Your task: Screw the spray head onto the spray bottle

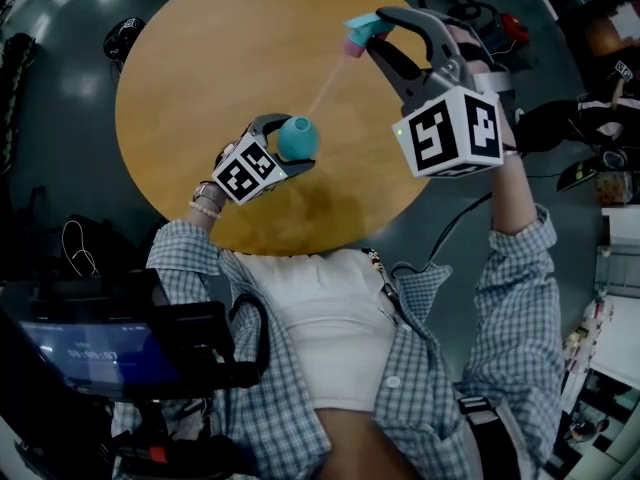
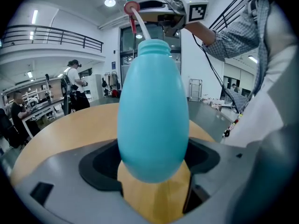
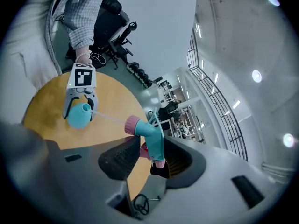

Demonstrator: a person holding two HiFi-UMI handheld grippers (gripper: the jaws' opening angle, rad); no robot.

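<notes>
Over the near edge of the round wooden table (image 1: pixel 190 78), we held the left gripper (image 1: pixel 298 143) with its jaws closed on the lower body of the teal spray bottle (image 1: pixel 297 136). The bottle was off the tabletop, with its open neck tilted up and away from us. From that neck a thin pale dip tube (image 1: pixel 325 93) ran slanting up over the table's middle to the spray head (image 1: pixel 358 30). We had the right gripper (image 1: pixel 373 31) above the table's far right part, higher than the left. Its jaws were clamped on the teal body of the head, and the pink collar (image 3: pixel 133 124) faced the bottle, well apart from its neck. Beyond the table's far side, people (image 2: pixel 74 85) stood at workbenches.
</notes>
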